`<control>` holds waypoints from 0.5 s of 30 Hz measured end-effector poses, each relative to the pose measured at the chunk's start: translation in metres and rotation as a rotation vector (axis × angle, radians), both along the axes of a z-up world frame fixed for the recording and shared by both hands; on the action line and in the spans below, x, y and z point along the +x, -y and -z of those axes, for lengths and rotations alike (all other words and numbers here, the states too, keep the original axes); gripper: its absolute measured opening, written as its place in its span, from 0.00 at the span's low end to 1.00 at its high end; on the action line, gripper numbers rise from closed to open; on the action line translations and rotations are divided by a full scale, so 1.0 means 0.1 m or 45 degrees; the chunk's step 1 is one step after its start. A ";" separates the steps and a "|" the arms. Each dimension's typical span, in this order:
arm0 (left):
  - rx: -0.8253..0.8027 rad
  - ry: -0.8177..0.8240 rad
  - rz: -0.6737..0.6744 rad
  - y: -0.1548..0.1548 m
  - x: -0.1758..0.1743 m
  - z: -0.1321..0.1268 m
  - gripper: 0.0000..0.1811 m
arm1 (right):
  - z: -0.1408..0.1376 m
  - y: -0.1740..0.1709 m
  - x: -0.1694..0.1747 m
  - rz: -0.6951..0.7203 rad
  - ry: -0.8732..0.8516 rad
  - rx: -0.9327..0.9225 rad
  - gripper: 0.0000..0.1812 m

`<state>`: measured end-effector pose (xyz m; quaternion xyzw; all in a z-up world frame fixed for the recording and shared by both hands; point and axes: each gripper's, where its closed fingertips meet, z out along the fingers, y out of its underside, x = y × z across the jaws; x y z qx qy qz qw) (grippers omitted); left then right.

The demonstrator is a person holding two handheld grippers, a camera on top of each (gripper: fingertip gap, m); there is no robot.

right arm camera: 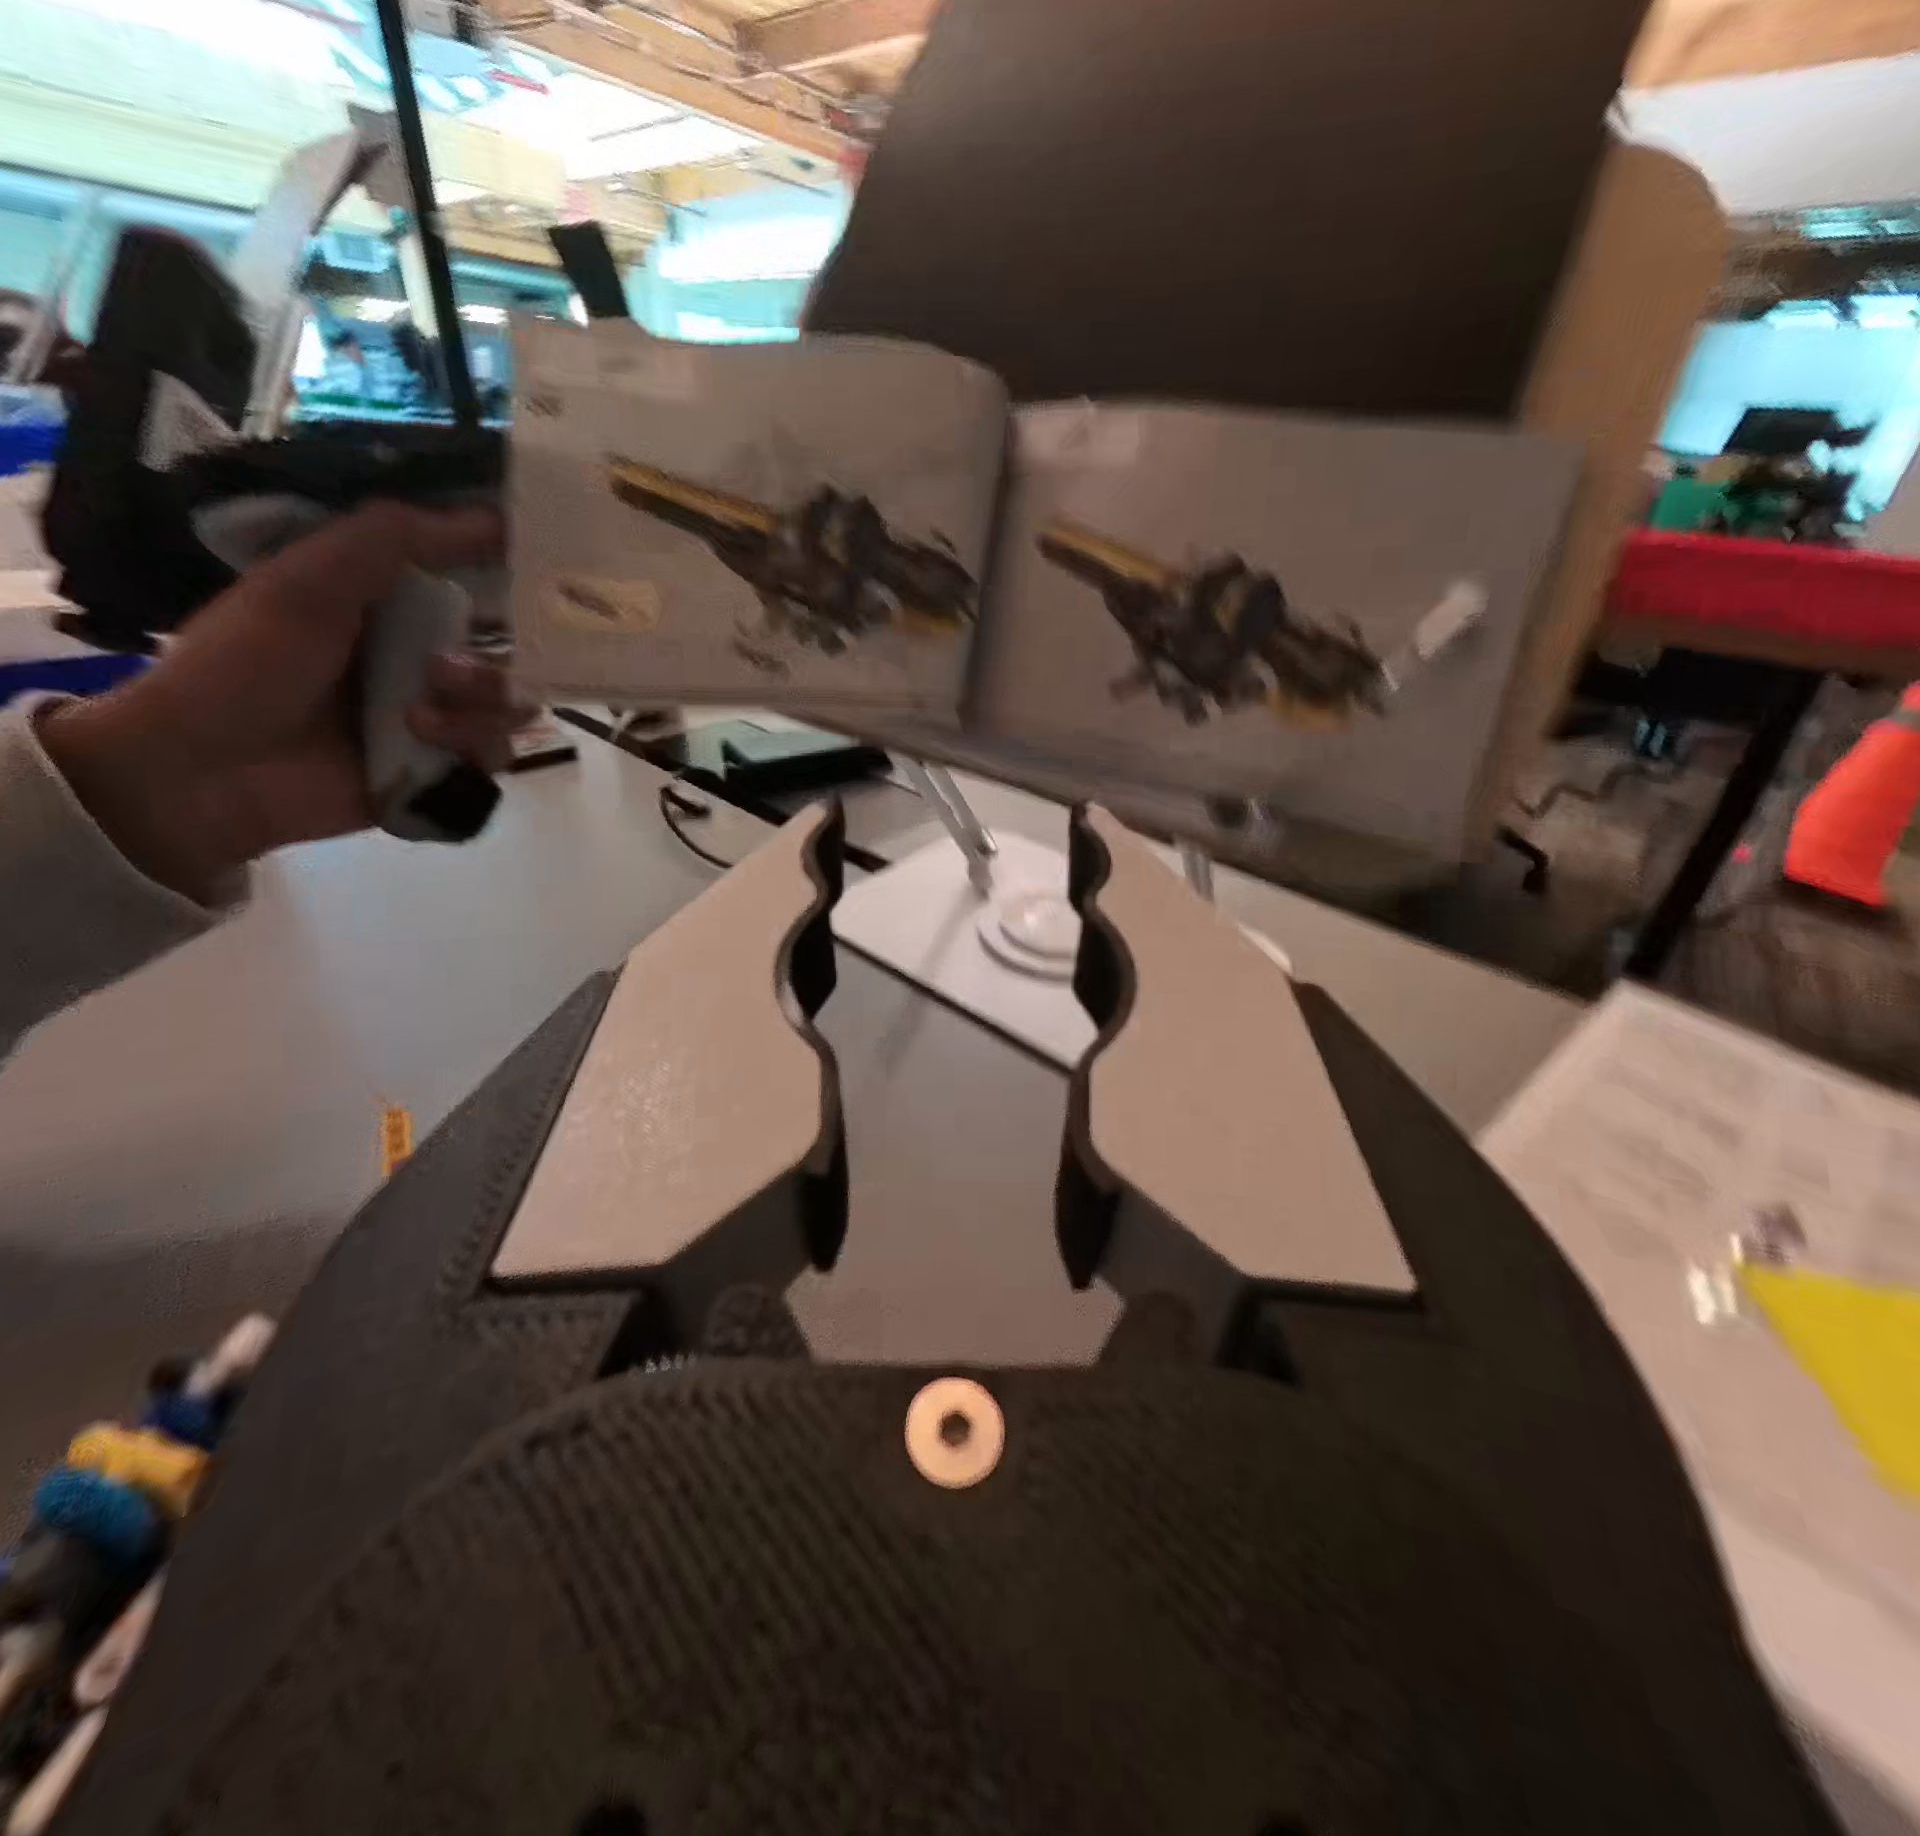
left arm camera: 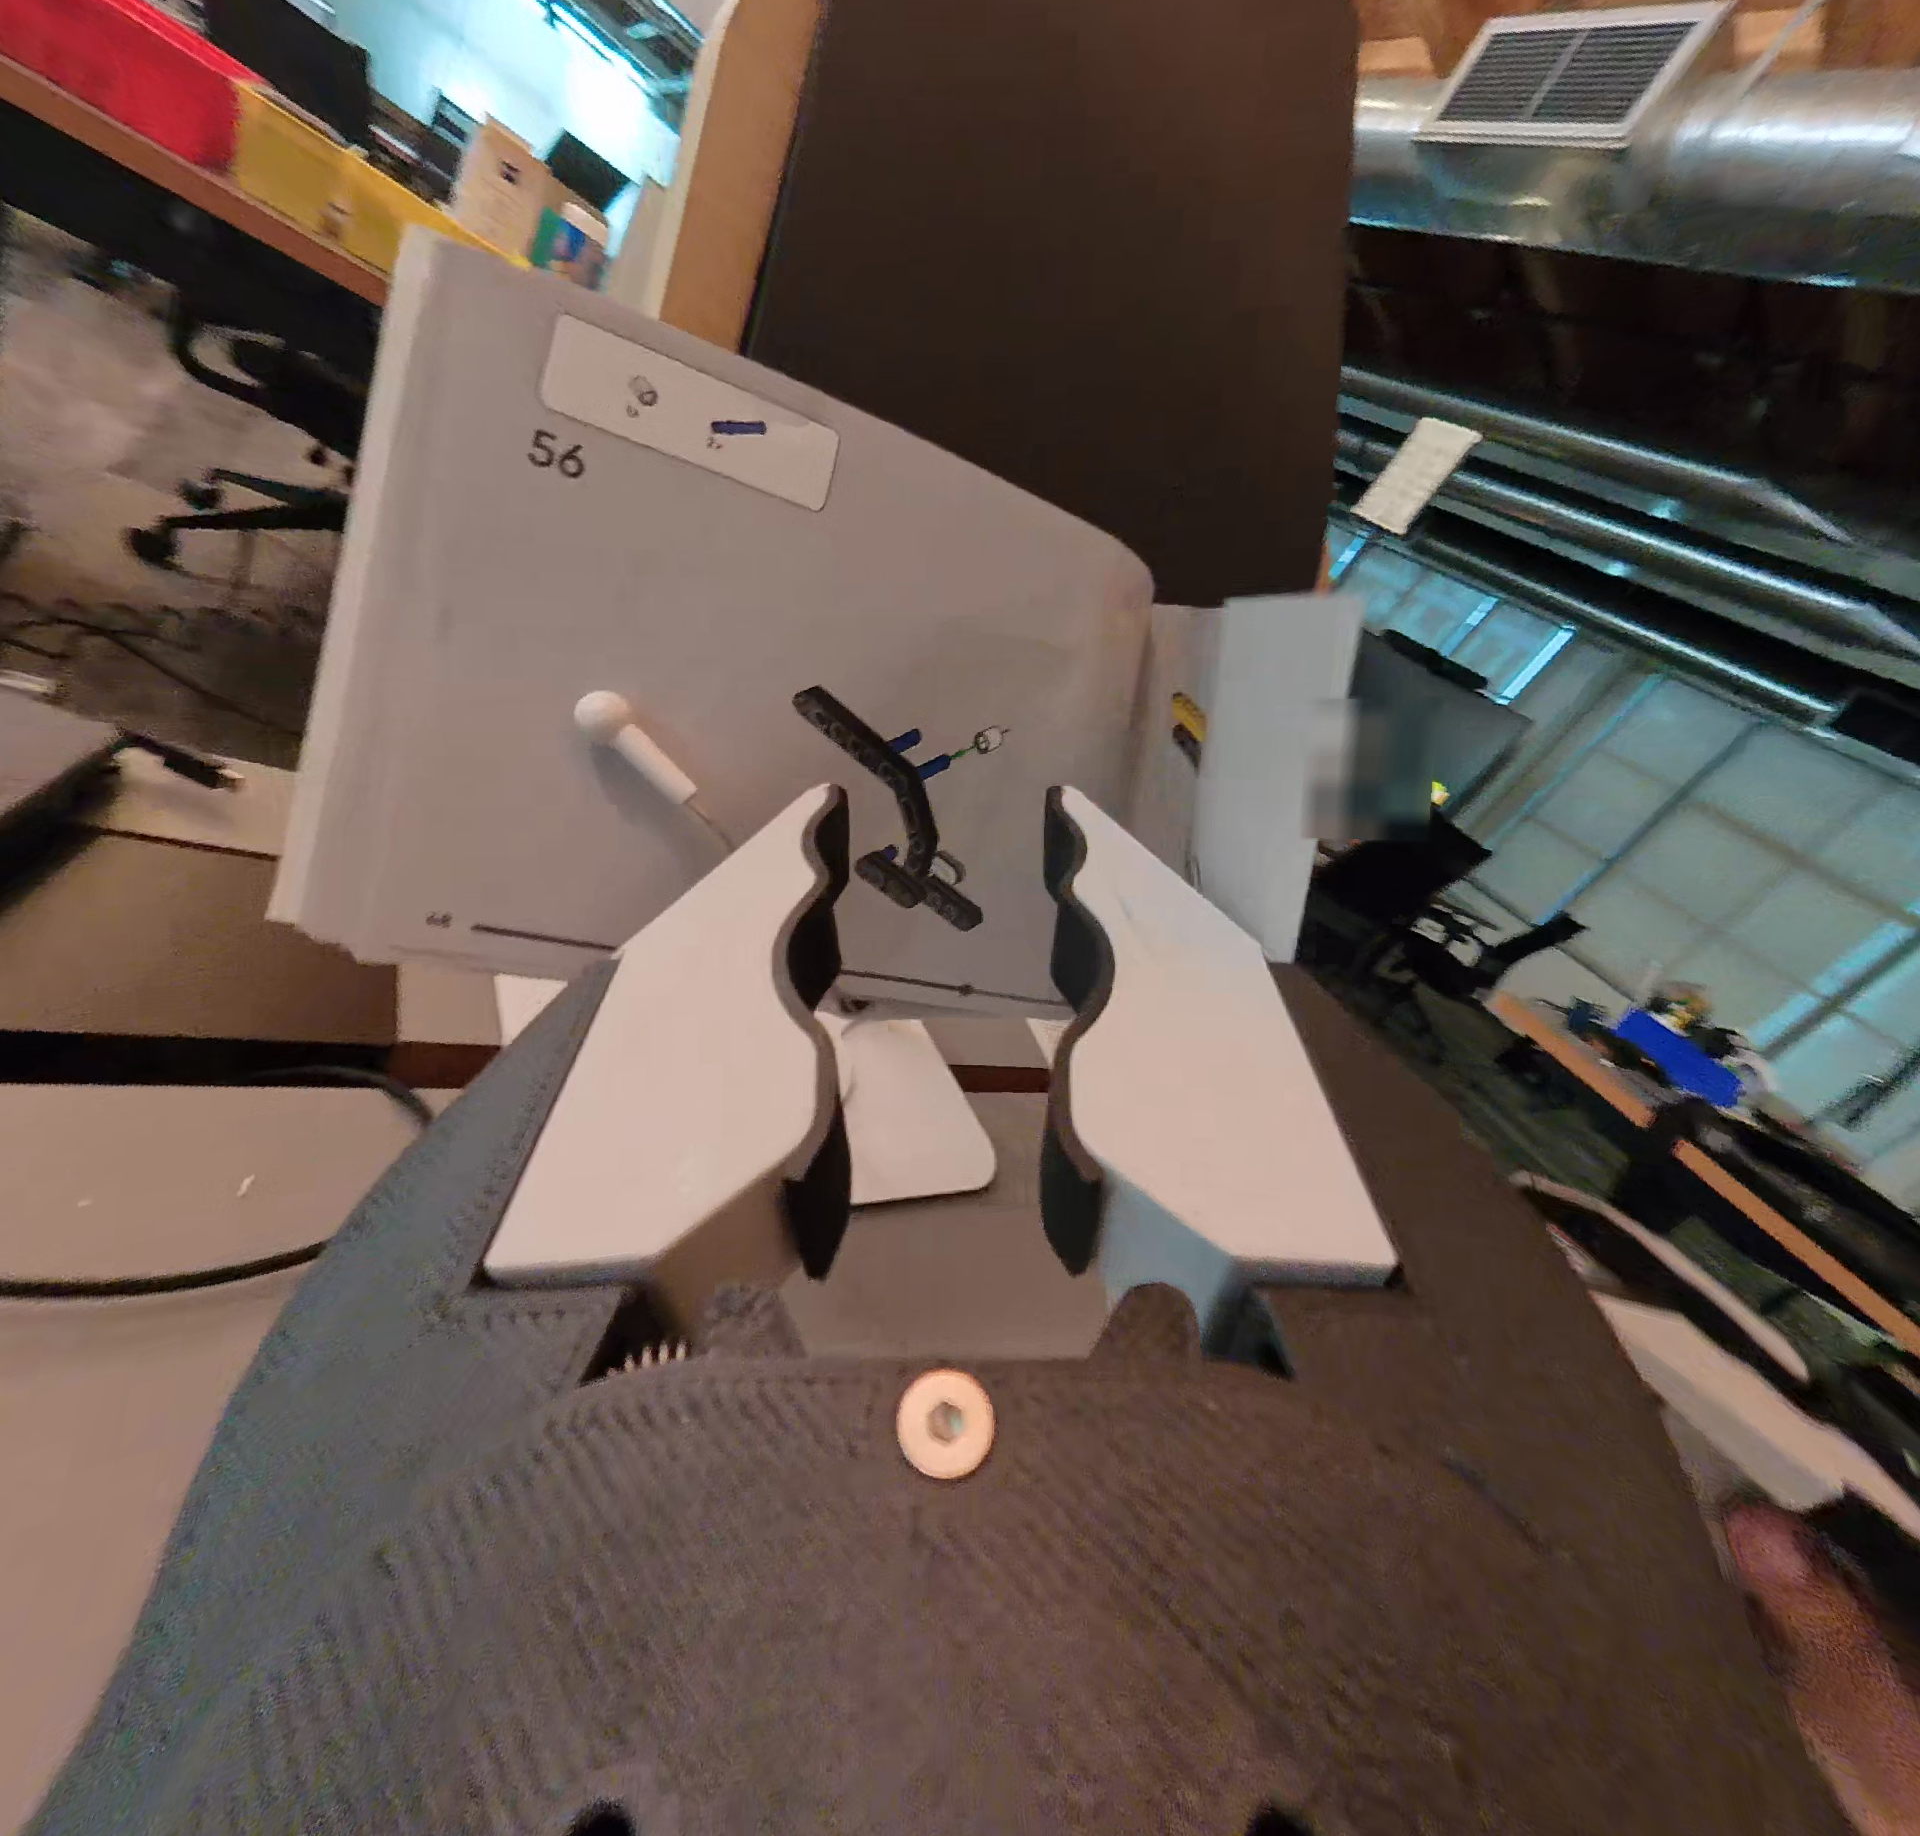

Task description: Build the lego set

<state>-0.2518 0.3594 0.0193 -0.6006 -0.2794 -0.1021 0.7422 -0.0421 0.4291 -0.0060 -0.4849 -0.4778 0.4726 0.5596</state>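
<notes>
Pointing level at the instruction booklet (left arm camera: pixel 727 643) propped on a white stand (right arm camera: pixel 966 939): left gripper (left arm camera: pixel 943 799), fingers parted and gripping nothing; right gripper (right arm camera: pixel 954 820), likewise spread and empty. Left of booklet, hand (right arm camera: pixel 260 685) clutching a handle.

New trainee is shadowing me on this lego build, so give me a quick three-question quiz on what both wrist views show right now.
1. True or false: the left hand-held gripper is shut on a lego piece.
2. The instruction booklet is: A) flat on the table, B) propped open on a white stand, C) held between gripper fingers.
3. In the right wrist view, what appears at the booklet's left edge?

Key
1. False: it is open and holds nothing, as is the right hand-held gripper.
2. B.
3. A person's hand gripping the other gripper's handle.
</notes>
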 end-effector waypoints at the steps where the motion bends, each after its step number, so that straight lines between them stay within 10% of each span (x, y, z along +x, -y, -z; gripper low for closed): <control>1: 0.011 0.009 0.041 -0.03 0.01 -0.03 0.19 | -0.14 0.08 -0.14 -0.042 0.021 0.060 0.23; 10: 0.096 -0.201 0.377 -0.05 0.45 -0.18 0.02 | -0.67 0.70 -1.17 -0.718 0.436 0.924 0.40; 15: 0.114 -0.221 0.434 -0.08 0.44 -0.27 0.01 | -0.71 0.78 -1.50 -0.980 0.747 1.414 0.33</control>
